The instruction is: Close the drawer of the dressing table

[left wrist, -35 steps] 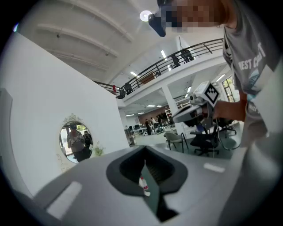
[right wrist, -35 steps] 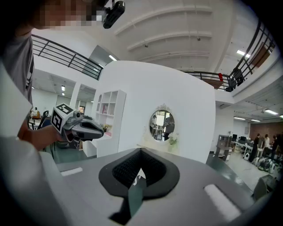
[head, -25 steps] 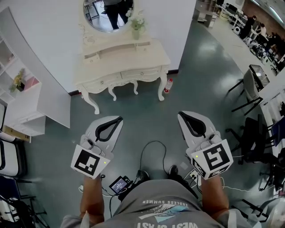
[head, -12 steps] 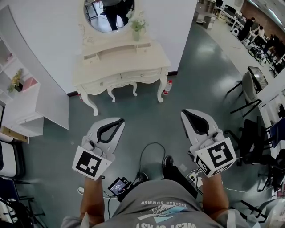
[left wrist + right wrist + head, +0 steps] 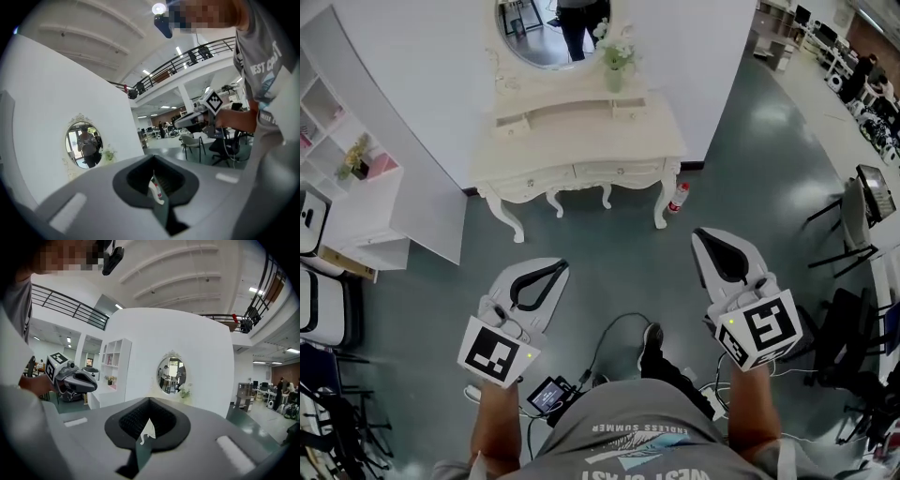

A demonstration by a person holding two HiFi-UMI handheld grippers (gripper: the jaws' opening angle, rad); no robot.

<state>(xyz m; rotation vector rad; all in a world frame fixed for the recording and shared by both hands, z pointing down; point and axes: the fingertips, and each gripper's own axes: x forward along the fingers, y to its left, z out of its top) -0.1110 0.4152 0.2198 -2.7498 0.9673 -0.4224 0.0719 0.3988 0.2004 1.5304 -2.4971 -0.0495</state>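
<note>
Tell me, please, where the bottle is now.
In the head view, the bottle stands on the floor, beside the right-hand front leg of the dressing table.

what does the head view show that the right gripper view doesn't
Only the head view: the dressing table top, its drawer fronts, and the cables on the floor by the person's feet.
Only the right gripper view: the ceiling beams and the balcony railing.
Both: the oval mirror, the flower vase beside it, the white shelf unit, and the left hand-held gripper.
</note>
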